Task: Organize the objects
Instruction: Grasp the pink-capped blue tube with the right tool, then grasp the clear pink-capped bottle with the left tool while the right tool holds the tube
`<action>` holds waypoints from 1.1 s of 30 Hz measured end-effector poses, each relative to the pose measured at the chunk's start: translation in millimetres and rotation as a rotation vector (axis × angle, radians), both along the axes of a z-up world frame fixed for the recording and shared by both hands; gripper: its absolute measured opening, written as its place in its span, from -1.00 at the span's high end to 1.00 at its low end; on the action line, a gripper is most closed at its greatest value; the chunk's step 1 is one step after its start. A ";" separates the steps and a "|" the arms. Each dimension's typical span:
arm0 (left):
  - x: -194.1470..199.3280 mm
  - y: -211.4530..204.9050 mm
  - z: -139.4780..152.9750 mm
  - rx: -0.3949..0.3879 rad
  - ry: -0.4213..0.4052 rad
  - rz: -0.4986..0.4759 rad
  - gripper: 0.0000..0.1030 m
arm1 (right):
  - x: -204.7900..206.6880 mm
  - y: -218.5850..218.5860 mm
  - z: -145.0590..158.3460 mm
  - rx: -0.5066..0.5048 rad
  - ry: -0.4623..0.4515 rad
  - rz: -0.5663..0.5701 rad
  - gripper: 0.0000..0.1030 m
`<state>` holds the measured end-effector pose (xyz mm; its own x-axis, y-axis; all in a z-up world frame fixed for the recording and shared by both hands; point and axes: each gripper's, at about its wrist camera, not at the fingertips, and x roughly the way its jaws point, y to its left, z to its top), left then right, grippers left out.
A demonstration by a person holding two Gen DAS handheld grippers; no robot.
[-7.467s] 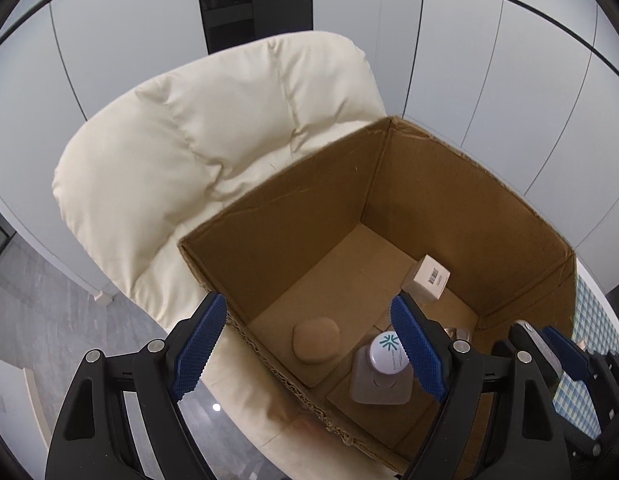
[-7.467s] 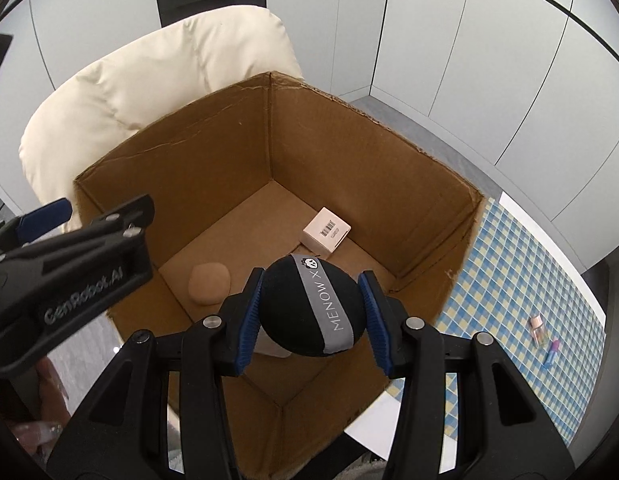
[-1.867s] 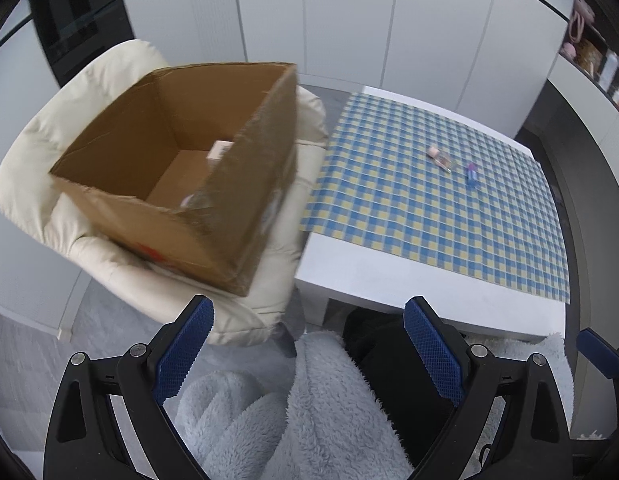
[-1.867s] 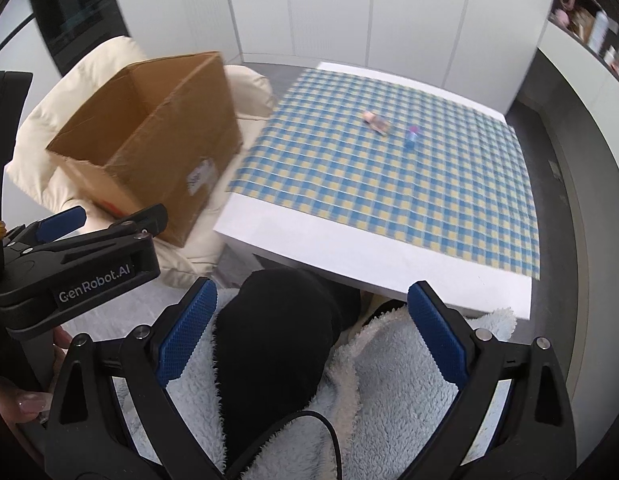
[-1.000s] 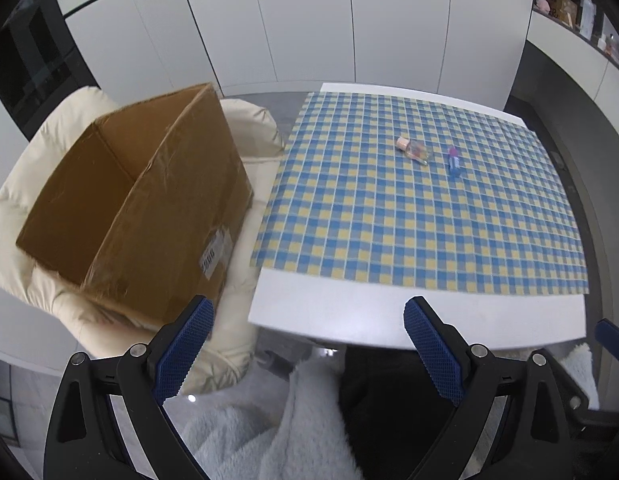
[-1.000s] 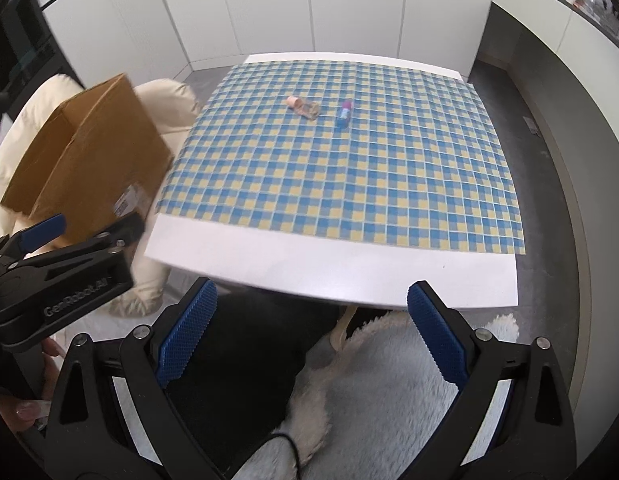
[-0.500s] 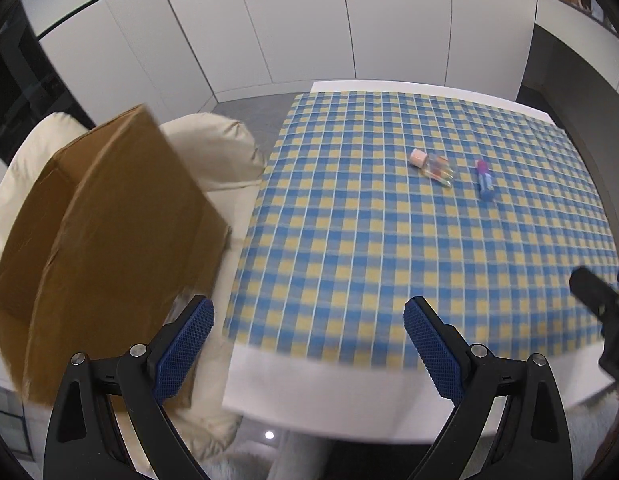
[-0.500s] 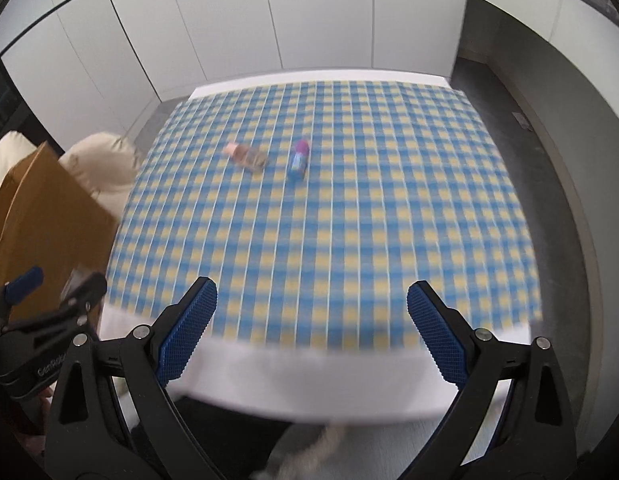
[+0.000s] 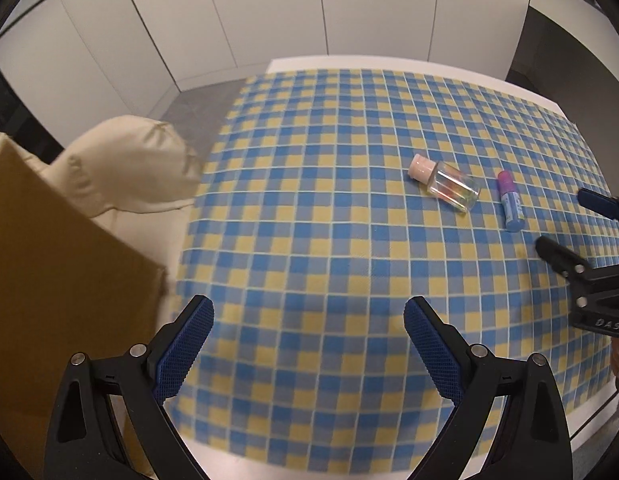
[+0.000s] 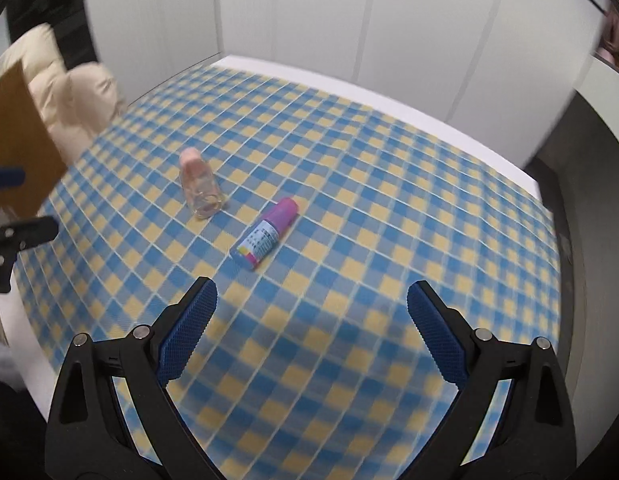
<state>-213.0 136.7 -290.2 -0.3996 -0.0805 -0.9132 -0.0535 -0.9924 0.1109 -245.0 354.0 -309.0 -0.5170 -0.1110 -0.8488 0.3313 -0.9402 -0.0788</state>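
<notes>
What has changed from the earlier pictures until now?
The right tool let go of the black ball it held over the cardboard box; both tools, now open and empty, moved from the box to the table. The clear bottle and the purple tube stayed lying there.

Two wrist fisheyes angled down over the checkered tablecloth (image 9: 309, 240), both sharing the clear bottle (image 9: 445, 186) and tube (image 10: 267, 238).

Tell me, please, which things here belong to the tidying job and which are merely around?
For the job:
clear bottle
purple-capped tube
cardboard box
left gripper and right gripper, jaws open

Merely around:
checked tablecloth
cream chair
</notes>
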 end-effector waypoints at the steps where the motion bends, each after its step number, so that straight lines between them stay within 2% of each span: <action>1: -5.3 2.9 -5.8 0.004 -0.008 -0.002 -0.87 | -5.0 -0.8 -5.6 0.004 -0.007 0.022 -0.90; 7: -20.6 8.9 -24.6 0.005 -0.031 -0.016 -0.87 | -23.6 -14.3 -27.5 0.055 0.001 0.130 -0.90; 10: -27.9 8.7 -33.1 0.039 -0.052 -0.004 -0.87 | -31.6 -24.9 -30.1 0.087 0.030 0.191 -0.89; 12: -32.9 9.0 -37.2 0.059 -0.060 -0.005 -0.87 | -38.7 -32.0 -29.7 0.095 0.038 0.221 -0.73; 15: -38.9 12.3 -39.5 0.038 -0.047 -0.017 -0.87 | -45.3 -41.8 -28.0 0.094 0.037 0.277 -0.30; 17: -42.3 13.7 -39.2 0.038 -0.038 -0.022 -0.87 | -46.4 -46.0 -27.6 0.067 0.020 0.302 0.18; 20: -45.1 17.3 -36.4 0.035 -0.028 -0.029 -0.87 | -43.9 -43.7 -28.7 0.012 -0.001 0.291 0.61; 23: -47.2 20.8 -33.3 0.031 -0.015 -0.036 -0.87 | -43.3 -33.6 -29.1 -0.047 -0.014 0.232 0.61; 33: -48.4 40.0 -26.2 0.029 0.017 -0.089 -0.87 | -30.6 9.6 -28.4 -0.122 -0.048 0.039 0.62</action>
